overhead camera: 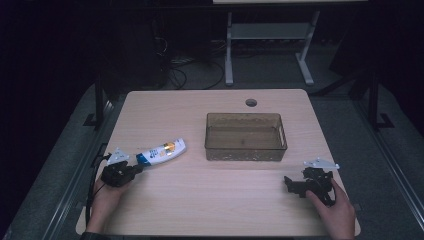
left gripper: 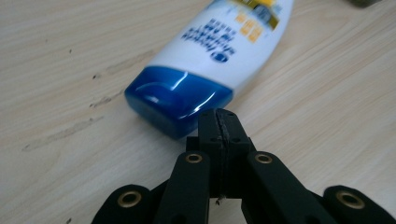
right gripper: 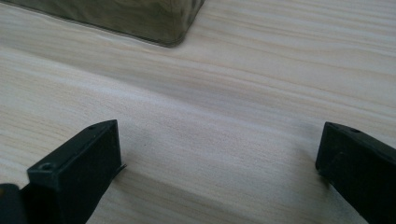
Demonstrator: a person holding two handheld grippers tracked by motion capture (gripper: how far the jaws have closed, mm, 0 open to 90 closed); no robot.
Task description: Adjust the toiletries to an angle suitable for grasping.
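Note:
A white shampoo bottle (overhead camera: 161,152) with a blue cap lies on its side at the left of the wooden table (overhead camera: 200,200), cap toward the person. My left gripper (overhead camera: 136,169) sits just short of that cap. In the left gripper view its jaws are pressed together with nothing between them (left gripper: 219,116), tips almost at the blue cap (left gripper: 175,100). My right gripper (overhead camera: 289,184) rests at the table's right front, held by a hand. Its jaws stand wide apart (right gripper: 217,154) over bare wood, pointing toward the bin's corner (right gripper: 173,23).
A clear brownish plastic bin (overhead camera: 245,137) stands empty at the table's middle right. A round cable hole (overhead camera: 251,102) sits near the far edge. Beyond the table are a white desk frame and cables on the dark floor.

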